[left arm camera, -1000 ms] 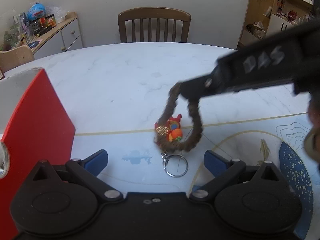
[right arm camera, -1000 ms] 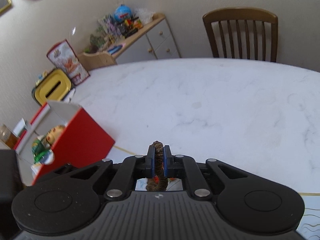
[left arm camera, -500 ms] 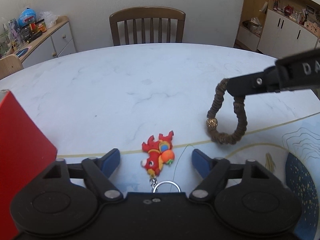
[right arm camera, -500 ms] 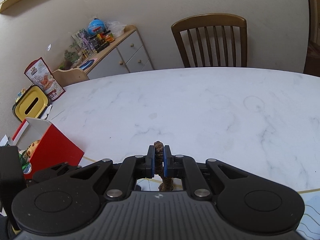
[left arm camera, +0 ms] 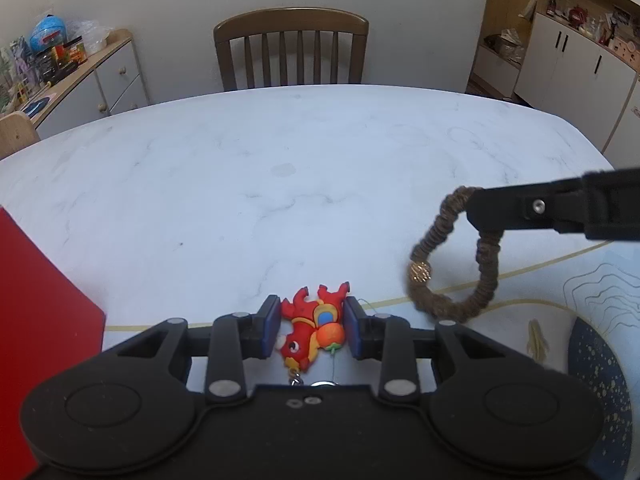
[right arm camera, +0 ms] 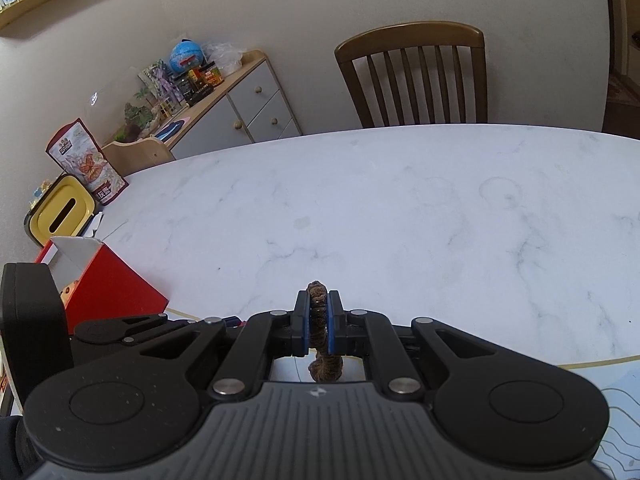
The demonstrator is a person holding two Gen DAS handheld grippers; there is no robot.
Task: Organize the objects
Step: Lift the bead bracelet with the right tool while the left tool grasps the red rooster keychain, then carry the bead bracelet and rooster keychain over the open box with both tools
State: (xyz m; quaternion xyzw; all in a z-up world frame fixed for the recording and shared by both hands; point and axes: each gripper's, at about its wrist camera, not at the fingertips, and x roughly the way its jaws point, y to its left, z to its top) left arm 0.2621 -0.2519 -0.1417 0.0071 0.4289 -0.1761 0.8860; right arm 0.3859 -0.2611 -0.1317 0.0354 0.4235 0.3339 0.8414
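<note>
The left gripper pinches the red keychain lying on the table; its ring may snag. The right gripper clamps the hair tie, which may slip.

At lower centre, the right gripper pinches a brown hair tie between its blue fingers above the white marble tabletop; a red box sits at left.

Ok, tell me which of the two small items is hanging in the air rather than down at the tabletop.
The brown hair tie: it dangles from the right gripper, while the red keychain charm sits low between the left gripper's pads.
</note>
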